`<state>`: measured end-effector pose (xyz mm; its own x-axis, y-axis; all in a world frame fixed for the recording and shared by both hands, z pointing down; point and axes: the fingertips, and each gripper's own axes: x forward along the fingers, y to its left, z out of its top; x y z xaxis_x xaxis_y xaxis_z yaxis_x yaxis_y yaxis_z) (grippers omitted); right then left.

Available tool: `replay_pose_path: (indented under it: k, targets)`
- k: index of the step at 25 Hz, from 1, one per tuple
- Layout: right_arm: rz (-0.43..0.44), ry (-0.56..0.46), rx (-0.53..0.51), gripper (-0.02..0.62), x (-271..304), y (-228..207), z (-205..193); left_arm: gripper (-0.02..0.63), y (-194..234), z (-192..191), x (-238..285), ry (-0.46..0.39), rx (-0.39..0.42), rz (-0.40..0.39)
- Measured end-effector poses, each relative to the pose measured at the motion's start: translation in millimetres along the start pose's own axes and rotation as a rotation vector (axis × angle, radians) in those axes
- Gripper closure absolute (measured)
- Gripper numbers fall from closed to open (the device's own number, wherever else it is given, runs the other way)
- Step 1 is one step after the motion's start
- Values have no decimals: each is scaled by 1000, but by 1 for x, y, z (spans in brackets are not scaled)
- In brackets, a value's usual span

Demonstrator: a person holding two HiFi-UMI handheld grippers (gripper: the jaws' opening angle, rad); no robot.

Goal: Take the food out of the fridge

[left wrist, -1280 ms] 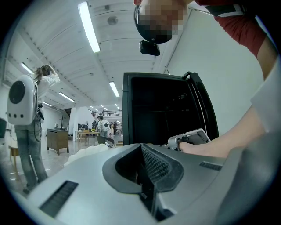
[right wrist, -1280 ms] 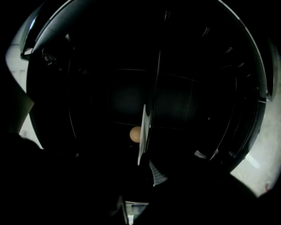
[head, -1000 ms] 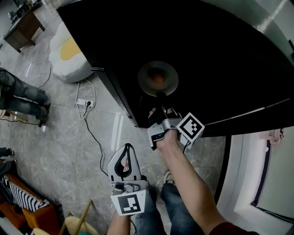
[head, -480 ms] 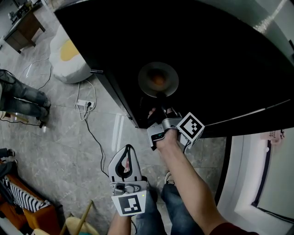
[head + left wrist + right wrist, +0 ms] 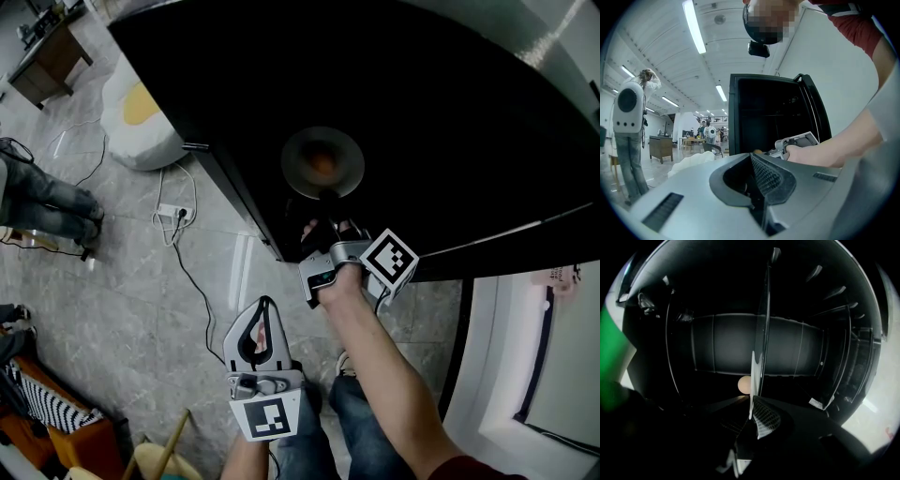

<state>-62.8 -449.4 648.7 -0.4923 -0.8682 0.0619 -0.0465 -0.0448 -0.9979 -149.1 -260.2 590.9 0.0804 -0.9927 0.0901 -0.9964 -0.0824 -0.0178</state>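
Head view, near first: the left tool (image 5: pixel 262 307) hangs low over the grey tile floor (image 5: pixel 141 281). It is shut tight with nothing in it. A bit further, the right tool (image 5: pixel 328 211) pinches the rim of a plate (image 5: pixel 295 155) inside the black fridge (image 5: pixel 441 112). A small round food (image 5: pixel 322 164) sits on the plate. Far off are a cable (image 5: pixel 178 253), a white beanbag (image 5: pixel 141 108) and a desk (image 5: pixel 47 56). Since a second ago the left tool has slid a little to the right. The right tool and plate have stayed put.

White cushion (image 5: pixel 141 114), perhaps a beanbag, near 1 power strip (image 5: pixel 171 210).
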Motion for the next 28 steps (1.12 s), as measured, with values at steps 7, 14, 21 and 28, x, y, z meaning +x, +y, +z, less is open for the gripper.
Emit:
replay_pose_path:
  k: [7,14,21,28]
  targets:
    - [-1,-7,31,560,0,-4,1,592,1,1,1,-5,3,1]
    - [12,-10,23,561,0,0,0,592,2,0,3,-3,-6,3]
    - [14,-7,13,563,1,-1,1,592,3,1,5,-6,-7,6]
    - [23,1,0,566,-1,-3,-1,592,6,-1,8,-4,-7,10]
